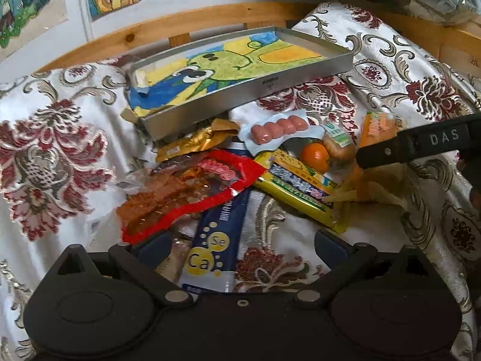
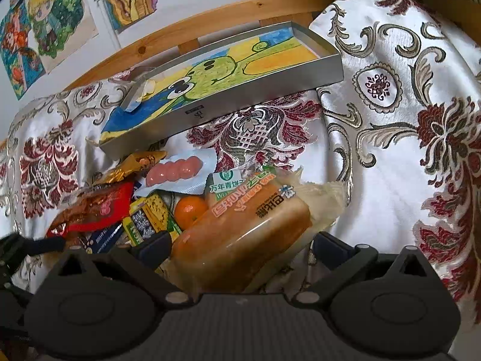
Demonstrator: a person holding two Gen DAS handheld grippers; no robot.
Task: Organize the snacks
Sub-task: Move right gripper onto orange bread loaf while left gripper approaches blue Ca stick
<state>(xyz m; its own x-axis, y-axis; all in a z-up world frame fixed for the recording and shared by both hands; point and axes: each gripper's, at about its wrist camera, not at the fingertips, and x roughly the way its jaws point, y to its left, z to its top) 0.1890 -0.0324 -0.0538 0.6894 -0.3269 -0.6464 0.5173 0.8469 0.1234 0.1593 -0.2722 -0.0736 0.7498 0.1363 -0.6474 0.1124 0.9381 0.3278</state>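
Bed covered by a white brocade cloth (image 1: 390,69) with dark red floral motifs. Resting on it: a shallow metal tray (image 1: 240,90), tilted, and just in front a loose pile of snacks (image 1: 240,174), among them a wrapped bread (image 2: 240,234) and an orange (image 1: 315,157).

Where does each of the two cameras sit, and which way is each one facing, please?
Left wrist: sits on the left gripper, facing the snack pile and the metal tray; its own open jaws frame the blue Ca/Se packet, with the right gripper entering from the right.
Right wrist: sits on the right gripper, facing the same pile from closer; open jaws flank the wrapped bread, with the left gripper at the left edge.
Shared: tray, sausage pack, orange, floral cloth.
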